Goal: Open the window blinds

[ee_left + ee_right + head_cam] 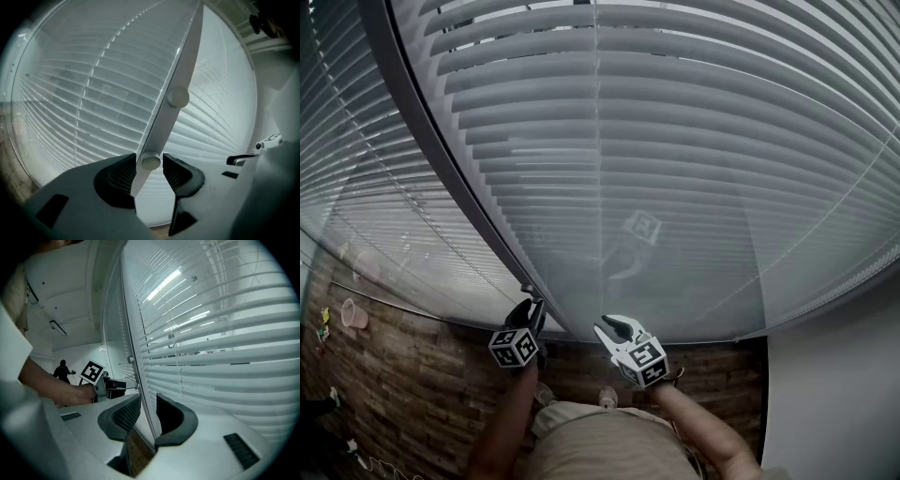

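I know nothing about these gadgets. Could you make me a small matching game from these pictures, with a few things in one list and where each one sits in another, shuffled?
Things
1. lower small round white knob
2. pink cup
3. white horizontal slatted blinds
4. right gripper

Places
A. on the brown wood-plank floor, far left
B. spread across most of the head view, above both grippers
C. between the open jaws of the left gripper
D. low beside the left gripper, holding nothing

Pairs: 1-C, 2-A, 3-B, 4-D
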The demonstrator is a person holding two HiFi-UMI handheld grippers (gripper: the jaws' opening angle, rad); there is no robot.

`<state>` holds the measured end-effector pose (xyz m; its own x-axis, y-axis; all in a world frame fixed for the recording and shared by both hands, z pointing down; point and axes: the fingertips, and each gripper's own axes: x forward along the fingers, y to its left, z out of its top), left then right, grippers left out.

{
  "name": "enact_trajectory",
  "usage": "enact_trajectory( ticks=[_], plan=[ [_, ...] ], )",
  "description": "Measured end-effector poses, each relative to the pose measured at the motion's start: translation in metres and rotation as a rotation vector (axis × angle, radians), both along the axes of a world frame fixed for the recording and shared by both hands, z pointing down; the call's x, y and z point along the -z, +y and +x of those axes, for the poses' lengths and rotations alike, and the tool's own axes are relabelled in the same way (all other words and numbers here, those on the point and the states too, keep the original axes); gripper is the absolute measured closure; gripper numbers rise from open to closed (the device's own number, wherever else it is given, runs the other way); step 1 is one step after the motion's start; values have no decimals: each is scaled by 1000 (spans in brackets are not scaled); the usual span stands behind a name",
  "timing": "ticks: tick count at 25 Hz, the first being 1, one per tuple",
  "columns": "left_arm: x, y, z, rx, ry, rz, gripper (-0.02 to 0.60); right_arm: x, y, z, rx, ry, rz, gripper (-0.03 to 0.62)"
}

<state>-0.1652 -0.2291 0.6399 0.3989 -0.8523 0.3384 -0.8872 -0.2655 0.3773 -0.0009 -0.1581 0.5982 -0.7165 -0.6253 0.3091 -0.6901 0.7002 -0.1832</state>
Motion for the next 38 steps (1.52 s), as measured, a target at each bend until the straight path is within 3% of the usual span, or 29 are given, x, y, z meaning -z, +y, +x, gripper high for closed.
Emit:
enact_trajectory(
  ticks=[4,9,15,24,38],
  plan=[
    [-3,1,0,-10,-110,53,407,-10,-4,-1,-3,-7,-3,485],
    [-8,-1,3,-35,-261,46,407,-10,-6,-1,-2,-10,0,485],
    [-12,-5,6,-35,-315,17,423,-10,-8,-1,0,-12,0,485],
    [-14,-9,4,-16,-266,-5,443,-12,-12,2,-5,-13,-1,485],
    [-9,-8,2,5,-26,-67,445,-6,-8,2,0,-12,-3,485]
  ],
)
